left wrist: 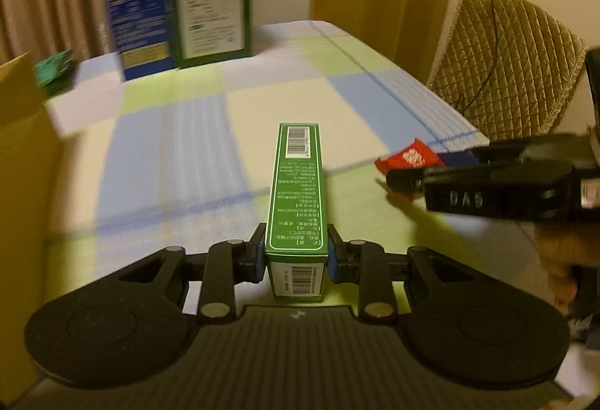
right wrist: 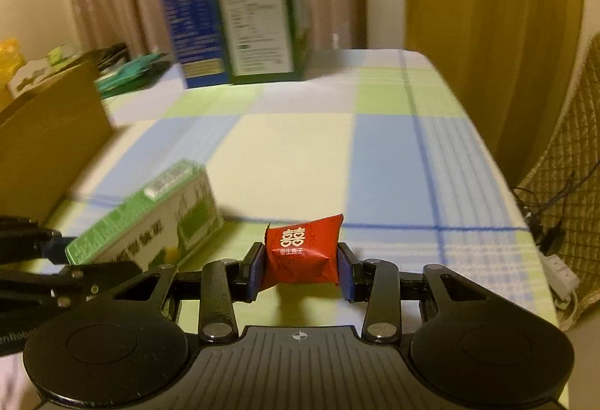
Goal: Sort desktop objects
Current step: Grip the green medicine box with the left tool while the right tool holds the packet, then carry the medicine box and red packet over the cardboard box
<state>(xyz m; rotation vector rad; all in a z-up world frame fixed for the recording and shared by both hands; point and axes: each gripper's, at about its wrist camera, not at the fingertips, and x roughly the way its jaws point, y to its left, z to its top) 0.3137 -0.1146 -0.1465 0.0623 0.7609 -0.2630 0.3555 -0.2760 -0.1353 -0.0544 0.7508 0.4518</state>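
My left gripper (left wrist: 297,252) is shut on a long green medicine box (left wrist: 298,192), held lengthwise above the checked tablecloth. The same box (right wrist: 150,222) shows at the left of the right wrist view, with the left gripper (right wrist: 56,252) behind it. My right gripper (right wrist: 302,267) is shut on a red wrapped candy (right wrist: 302,252) with white characters, held just above the cloth. In the left wrist view the right gripper (left wrist: 405,181) comes in from the right with the red candy (left wrist: 408,158) at its tip.
A tall blue box (right wrist: 187,16) and a green box (right wrist: 262,20) stand at the far end of the table (right wrist: 300,147). A brown cardboard box (right wrist: 45,132) stands at the left. A quilted chair (left wrist: 506,68) stands beyond the right edge, with cables (right wrist: 547,222).
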